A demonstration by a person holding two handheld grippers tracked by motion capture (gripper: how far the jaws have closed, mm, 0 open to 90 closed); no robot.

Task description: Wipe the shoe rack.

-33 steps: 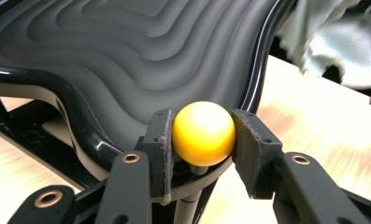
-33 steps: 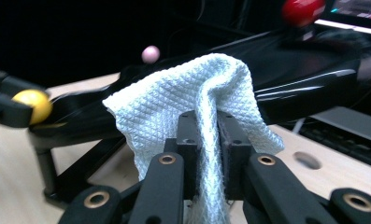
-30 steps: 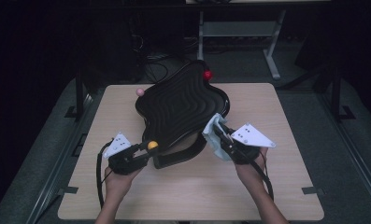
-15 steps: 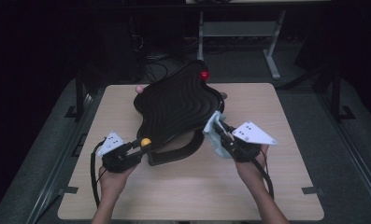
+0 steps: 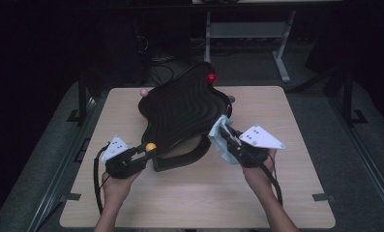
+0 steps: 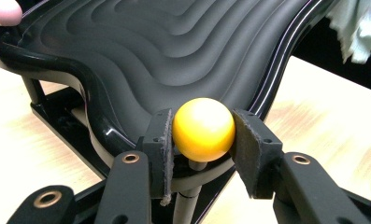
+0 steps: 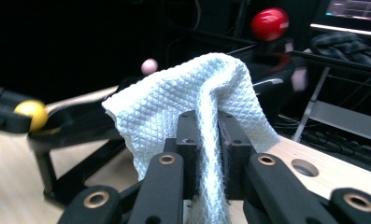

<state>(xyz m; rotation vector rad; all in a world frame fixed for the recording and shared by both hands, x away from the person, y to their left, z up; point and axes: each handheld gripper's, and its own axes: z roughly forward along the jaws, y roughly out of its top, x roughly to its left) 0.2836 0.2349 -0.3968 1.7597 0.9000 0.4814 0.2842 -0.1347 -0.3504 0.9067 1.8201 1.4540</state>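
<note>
Left gripper [image 5: 142, 153]: clamped on yellow ball [image 6: 203, 129] at near-left edge of black wavy tray [image 5: 184, 113] | right gripper [image 5: 227, 137]: pinching pale cloth [image 7: 192, 107] against tray's near-right rim | tray mid-counter [image 5: 286, 193]

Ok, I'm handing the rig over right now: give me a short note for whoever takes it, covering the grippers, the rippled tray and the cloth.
Left gripper: shut on the yellow knob at the near corner of the black rippled tray, steadying it.
Right gripper: shut on the light blue cloth, held at the tray's right edge.
Tray stands tilted on its frame on the table; red knob and pink knob at the far corners.
Done: tray and cloth gripped.
Left: probably wiping the rippled surface; how much is already wiped cannot be told.
</note>
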